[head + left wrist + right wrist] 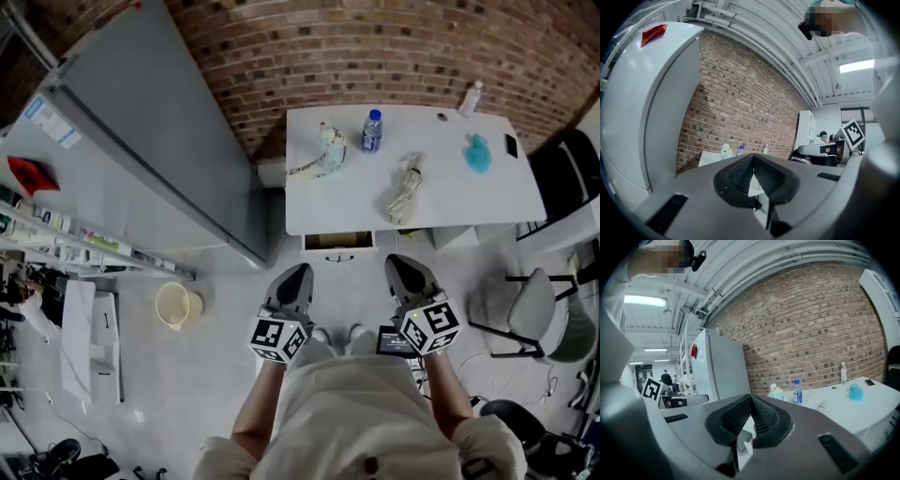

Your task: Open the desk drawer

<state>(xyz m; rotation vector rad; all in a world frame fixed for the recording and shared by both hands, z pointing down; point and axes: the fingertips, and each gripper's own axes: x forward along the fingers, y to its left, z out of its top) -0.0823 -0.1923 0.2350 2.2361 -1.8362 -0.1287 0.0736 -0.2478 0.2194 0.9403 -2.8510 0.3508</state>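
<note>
Jaws were pressed together on both the left gripper (296, 275) and the right gripper (401, 267), with nothing between them. The drawer (337, 241) sat under the near edge of the white desk (450, 202), pulled out a little, not far beyond the two grippers. A blue bottle (372, 130) stood on the far side of the desk.

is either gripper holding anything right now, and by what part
Nothing is held: the left gripper and the right gripper are both shut and empty.
</note>
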